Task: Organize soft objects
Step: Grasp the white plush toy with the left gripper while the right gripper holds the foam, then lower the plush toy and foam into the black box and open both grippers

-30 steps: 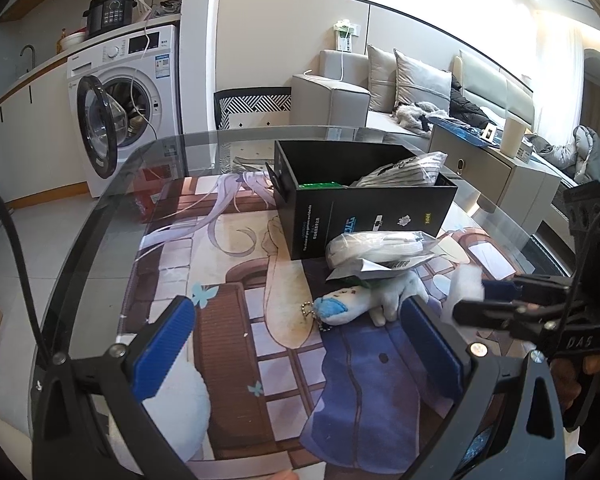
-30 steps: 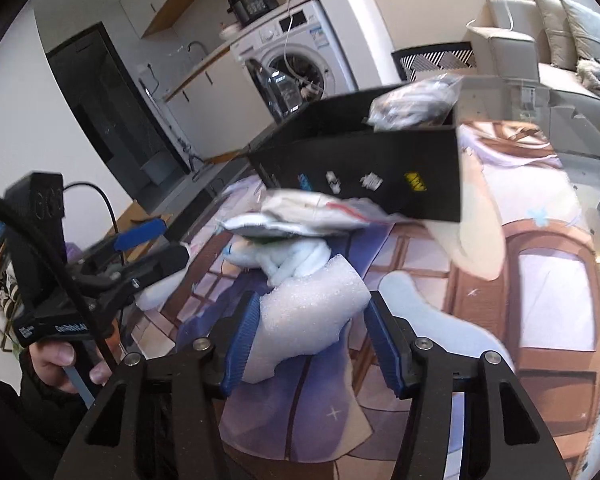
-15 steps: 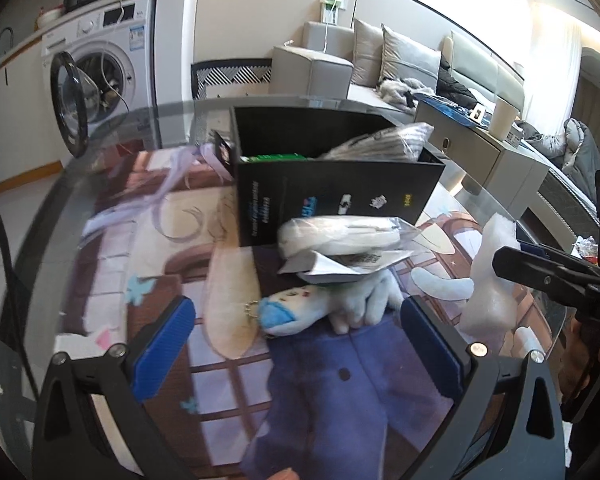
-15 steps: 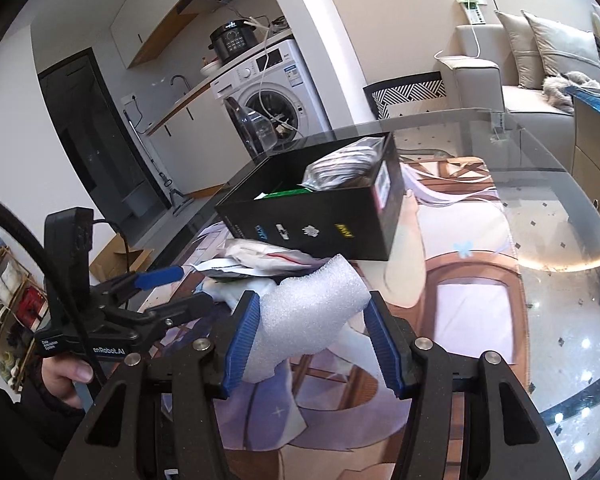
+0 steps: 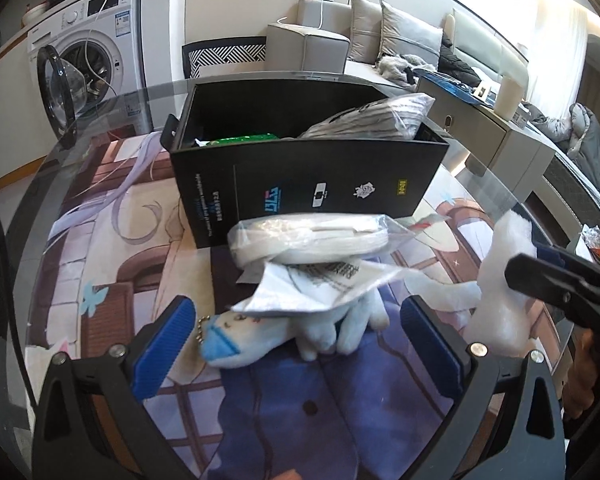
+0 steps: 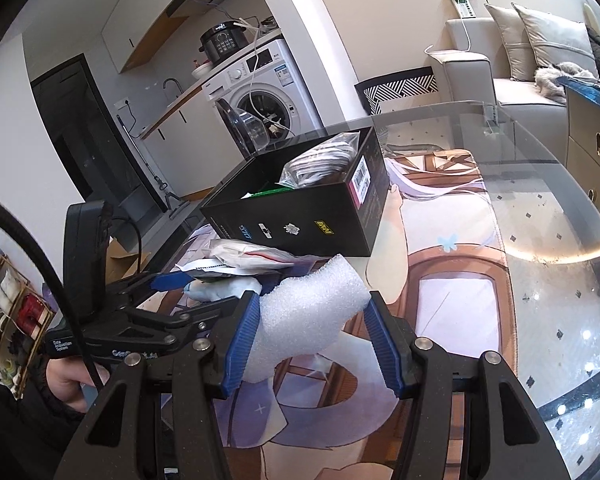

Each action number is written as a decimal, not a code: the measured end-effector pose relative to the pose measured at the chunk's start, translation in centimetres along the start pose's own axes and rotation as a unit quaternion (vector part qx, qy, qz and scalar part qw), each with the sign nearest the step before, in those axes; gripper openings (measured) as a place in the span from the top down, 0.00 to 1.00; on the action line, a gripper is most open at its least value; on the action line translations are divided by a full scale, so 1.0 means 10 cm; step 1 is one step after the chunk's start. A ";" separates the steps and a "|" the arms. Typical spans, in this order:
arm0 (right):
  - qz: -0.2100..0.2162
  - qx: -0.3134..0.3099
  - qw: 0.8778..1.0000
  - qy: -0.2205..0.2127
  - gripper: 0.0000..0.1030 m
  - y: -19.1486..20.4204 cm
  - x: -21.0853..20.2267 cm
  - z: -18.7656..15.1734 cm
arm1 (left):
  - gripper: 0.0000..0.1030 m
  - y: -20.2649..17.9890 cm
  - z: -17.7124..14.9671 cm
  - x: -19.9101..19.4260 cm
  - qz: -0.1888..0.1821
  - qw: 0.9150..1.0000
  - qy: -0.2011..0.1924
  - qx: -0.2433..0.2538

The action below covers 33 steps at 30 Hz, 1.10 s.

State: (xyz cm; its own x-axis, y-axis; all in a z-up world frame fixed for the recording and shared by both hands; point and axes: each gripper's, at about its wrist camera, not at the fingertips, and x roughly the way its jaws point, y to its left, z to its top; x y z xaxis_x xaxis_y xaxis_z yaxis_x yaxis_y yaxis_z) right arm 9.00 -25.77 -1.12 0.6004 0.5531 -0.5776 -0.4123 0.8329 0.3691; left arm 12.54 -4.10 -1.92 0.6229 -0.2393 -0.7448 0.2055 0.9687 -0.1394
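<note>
My right gripper [image 6: 314, 334] is shut on a white foam piece [image 6: 312, 304], held above the table in front of the black box [image 6: 300, 216]; the foam also shows in the left wrist view [image 5: 500, 292]. My left gripper [image 5: 296, 340] is open and empty, just short of a white and blue plush toy [image 5: 284, 336]. On the plush lie a paper sheet [image 5: 320, 284] and a clear bag of white fabric [image 5: 312, 236]. The black box [image 5: 300, 184] holds a bagged grey item [image 5: 372, 120] and something green [image 5: 240, 140].
A printed mat [image 5: 120, 256] covers the round glass table [image 6: 560, 208]. A washing machine [image 5: 84, 64] with its door open stands behind on the left, a sofa [image 5: 380, 40] behind on the right. A patterned chair [image 5: 224, 56] stands at the table's far side.
The right gripper has lifted the foam piece higher and back from the pile. The left gripper has swung right and moved in toward the plush and the box.
</note>
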 end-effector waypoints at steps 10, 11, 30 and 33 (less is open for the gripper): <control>-0.002 0.000 1.000 0.003 0.47 -0.02 0.02 0.01 | 0.21 0.03 -0.04 -0.03 -0.019 1.000 0.004 0.013; -0.002 -0.001 1.000 0.003 0.47 -0.01 0.03 0.01 | 0.21 0.04 -0.06 -0.05 -0.022 1.000 0.005 0.015; 0.004 -0.022 1.000 -0.010 0.47 0.20 -0.07 0.04 | 0.27 0.17 -0.43 -0.60 -0.043 0.999 -0.016 0.029; 0.006 -0.027 1.000 -0.013 0.47 0.24 -0.08 0.04 | 0.27 0.23 -0.46 -0.71 -0.044 0.998 -0.025 0.021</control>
State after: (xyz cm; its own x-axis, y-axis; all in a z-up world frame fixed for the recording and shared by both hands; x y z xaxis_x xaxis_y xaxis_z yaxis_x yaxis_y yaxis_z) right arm 7.79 -24.23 0.55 0.6133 0.5633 -0.5537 -0.4550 0.8250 0.3353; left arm 5.10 0.13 0.08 0.6384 -0.3271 -0.6967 0.2921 0.9405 -0.1739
